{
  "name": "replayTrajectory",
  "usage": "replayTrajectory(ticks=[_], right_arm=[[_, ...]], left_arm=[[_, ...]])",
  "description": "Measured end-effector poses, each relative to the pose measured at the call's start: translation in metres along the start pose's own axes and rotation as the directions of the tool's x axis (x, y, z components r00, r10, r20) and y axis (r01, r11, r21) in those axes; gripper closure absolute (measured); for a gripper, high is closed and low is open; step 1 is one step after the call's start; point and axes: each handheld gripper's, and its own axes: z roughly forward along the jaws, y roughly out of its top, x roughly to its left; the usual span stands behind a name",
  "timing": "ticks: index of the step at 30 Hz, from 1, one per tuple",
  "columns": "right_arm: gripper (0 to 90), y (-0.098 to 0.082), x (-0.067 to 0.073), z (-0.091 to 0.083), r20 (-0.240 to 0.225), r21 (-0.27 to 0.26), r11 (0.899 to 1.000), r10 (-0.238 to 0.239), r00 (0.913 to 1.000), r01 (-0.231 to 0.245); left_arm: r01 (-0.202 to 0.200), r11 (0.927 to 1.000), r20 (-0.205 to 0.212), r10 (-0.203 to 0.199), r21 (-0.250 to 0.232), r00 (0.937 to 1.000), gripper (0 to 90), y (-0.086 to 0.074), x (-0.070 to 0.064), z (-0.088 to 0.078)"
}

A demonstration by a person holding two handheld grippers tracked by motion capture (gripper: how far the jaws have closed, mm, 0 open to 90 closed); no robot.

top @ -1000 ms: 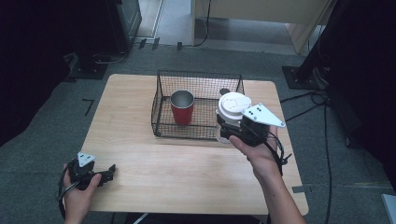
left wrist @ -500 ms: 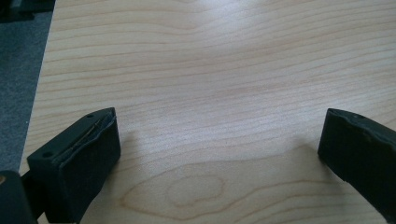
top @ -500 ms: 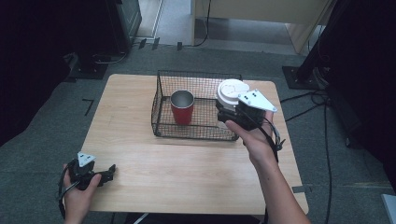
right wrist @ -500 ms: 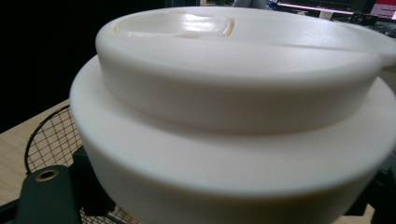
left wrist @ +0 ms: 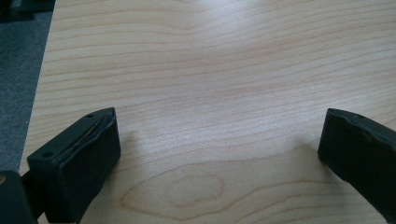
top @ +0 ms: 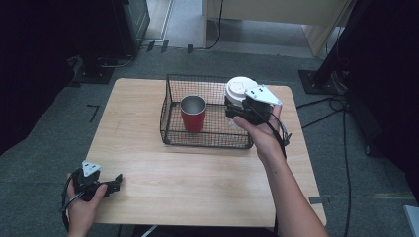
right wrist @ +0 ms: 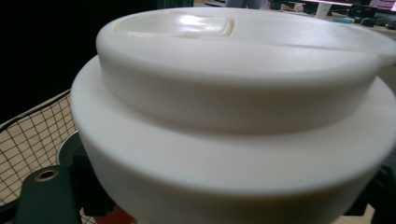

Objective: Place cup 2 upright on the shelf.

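In the right gripper view, a white lidded cup (right wrist: 233,116) sits so close that its body below the lid is cut off by the bottom edge, and it hides most of the red cup (right wrist: 112,217) and wire basket (right wrist: 32,140) behind it. In the high view, the person's right hand (top: 259,133) covers the white cup's lower part. The left gripper (left wrist: 219,158) has both jaws cropped at the frame edges.

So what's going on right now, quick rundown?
Left gripper open, idle on table. Right gripper shut on white lidded cup, over wire basket. Red cup inside basket.
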Motion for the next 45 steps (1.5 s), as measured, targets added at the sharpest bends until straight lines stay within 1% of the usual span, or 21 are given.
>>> replayTrajectory(ticks=[3,6,10,16,21,24,28,34,36,39,45], right_arm=[[16.2,-0.003,0.0,0.009,-0.002,0.007,1.0,0.014,0.9999,-0.014],[16.2,-0.007,0.001,0.019,0.005,0.026,1.0,0.015,0.9999,-0.015],[16.1,-0.011,0.002,0.03,0.001,0.047,0.999,0.021,0.9998,-0.021],[16.1,-0.016,0.0,0.046,0.007,0.06,0.998,0.03,0.9995,-0.03],[16.1,-0.021,-0.001,0.058,0.0,0.079,0.995,0.068,0.9977,-0.068],[16.0,-0.024,0.0,0.066,0.001,0.083,0.994,0.07,0.9976,-0.07],[16.0,-0.028,0.002,0.075,0.006,0.09,0.992,0.093,0.9957,-0.093],[16.0,-0.033,0.0,0.089,0.018,0.107,0.99,0.09,0.9958,-0.091],[16.0,-0.035,-0.002,0.094,0.024,0.113,0.988,0.101,0.9946,-0.103],[16.0,-0.038,-0.006,0.1,0.044,0.124,0.984,0.12,0.9918,-0.124],[15.9,-0.043,-0.008,0.109,0.049,0.147,0.981,0.125,0.991,-0.131]], left_arm=[[-0.001,1.0,0.0,0.001,0.001,1.0,0.0,0.0,0.0,0.0],[-0.001,1.0,0.0,0.001,0.001,1.0,0.0,0.0,0.0,0.0],[-0.001,1.0,0.0,0.001,0.001,1.0,0.0,0.0,0.0,0.0],[-0.001,1.0,0.0,0.001,0.002,1.0,0.0,0.0,0.0,0.0],[-0.001,1.0,0.0,0.001,0.001,1.0,0.0,0.0,0.0,0.0],[-0.001,1.0,0.0,0.001,0.001,1.0,0.0,0.0,0.0,0.0],[-0.001,1.0,0.0,0.001,0.002,1.0,0.0,0.0,0.0,0.0],[0.0,1.0,0.0,0.0,0.001,1.0,0.0,0.0,0.0,0.0],[0.0,1.0,0.0,0.0,0.001,1.0,0.0,0.0,0.0,0.0],[0.0,1.0,0.0,0.0,0.001,1.0,0.0,0.0,0.0,0.0],[0.0,1.0,0.0,0.0,0.001,1.0,0.0,0.0,0.0,0.0]])
